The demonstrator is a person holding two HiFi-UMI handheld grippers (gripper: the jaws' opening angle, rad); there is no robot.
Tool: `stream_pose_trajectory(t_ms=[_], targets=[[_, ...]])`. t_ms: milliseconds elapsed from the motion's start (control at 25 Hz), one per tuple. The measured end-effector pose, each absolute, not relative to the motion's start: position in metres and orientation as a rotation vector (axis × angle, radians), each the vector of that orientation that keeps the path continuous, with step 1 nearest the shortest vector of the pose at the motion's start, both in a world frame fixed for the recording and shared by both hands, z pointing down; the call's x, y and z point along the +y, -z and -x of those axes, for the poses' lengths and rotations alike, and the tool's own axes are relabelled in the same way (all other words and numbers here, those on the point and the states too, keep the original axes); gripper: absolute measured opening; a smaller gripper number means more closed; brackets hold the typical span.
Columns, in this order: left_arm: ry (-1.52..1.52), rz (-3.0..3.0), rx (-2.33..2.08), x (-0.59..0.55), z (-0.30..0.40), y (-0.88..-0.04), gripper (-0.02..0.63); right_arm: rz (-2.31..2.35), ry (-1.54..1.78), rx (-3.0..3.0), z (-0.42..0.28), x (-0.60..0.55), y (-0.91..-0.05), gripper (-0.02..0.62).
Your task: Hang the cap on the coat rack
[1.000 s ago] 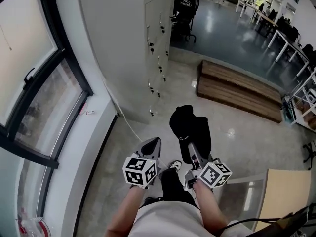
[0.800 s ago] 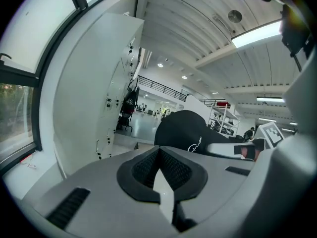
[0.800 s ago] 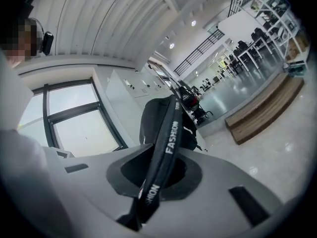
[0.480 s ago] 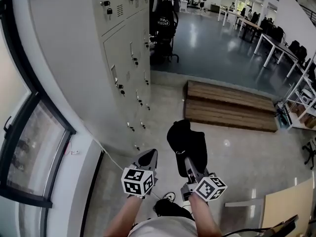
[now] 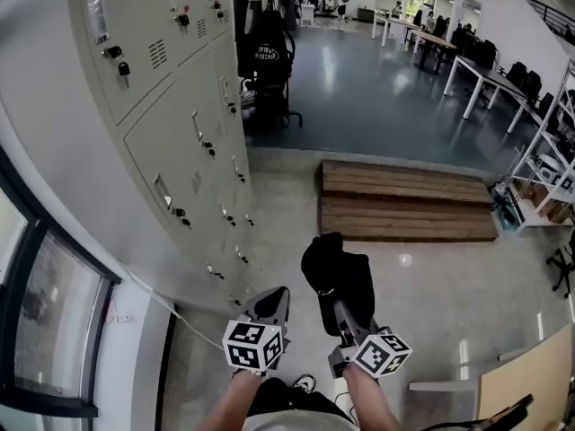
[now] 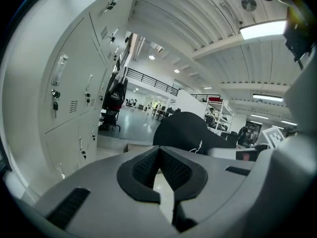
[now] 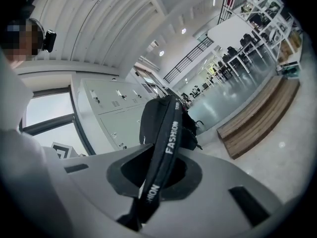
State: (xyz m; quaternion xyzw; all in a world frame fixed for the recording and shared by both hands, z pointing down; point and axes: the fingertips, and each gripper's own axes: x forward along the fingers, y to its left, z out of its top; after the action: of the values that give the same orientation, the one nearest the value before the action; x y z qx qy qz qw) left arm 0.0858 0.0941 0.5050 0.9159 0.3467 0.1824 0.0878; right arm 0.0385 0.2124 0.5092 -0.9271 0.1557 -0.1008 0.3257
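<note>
right gripper (image 5: pixel 340 309): fingers pinched the strap (image 7: pixel 166 138) of the black cap (image 5: pixel 335 270) | cap: up in the air at its 12 o'clock | left gripper (image 5: pixel 272 300): fingers pressed together | lockers (image 5: pixel 171 142): at 10 o'clock

Open-plan office: grey lockers (image 5: pixel 171 106) just left of the left gripper (image 5: pixel 271 302), rows of white desks (image 5: pixel 474 81) with dark chairs (image 5: pixel 521 72) far ahead, metal shelving (image 5: pixel 548 164) off right of the right gripper (image 5: pixel 338 309).
</note>
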Motion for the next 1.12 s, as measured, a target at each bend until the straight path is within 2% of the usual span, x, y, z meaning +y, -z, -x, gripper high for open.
stream_pose_trajectory(t_ms=[320, 800, 1120], targets=[[-0.542, -2.700, 1.073, 0.121, -0.156, -0.502, 0.003, 2.431, 0.289, 0.402, -0.095, 0.226, -0.514, 0.034], [-0.497, -2.711, 1.113, 0.149, -0.329, -0.484, 0.003, 2.486, 0.217, 0.389, -0.261, 0.255, -0.486, 0.034], [-0.472, -2.707, 1.174, 0.171, -0.398, -0.474, 0.003, 2.498, 0.180, 0.308, -0.328, 0.274, -0.480, 0.034]])
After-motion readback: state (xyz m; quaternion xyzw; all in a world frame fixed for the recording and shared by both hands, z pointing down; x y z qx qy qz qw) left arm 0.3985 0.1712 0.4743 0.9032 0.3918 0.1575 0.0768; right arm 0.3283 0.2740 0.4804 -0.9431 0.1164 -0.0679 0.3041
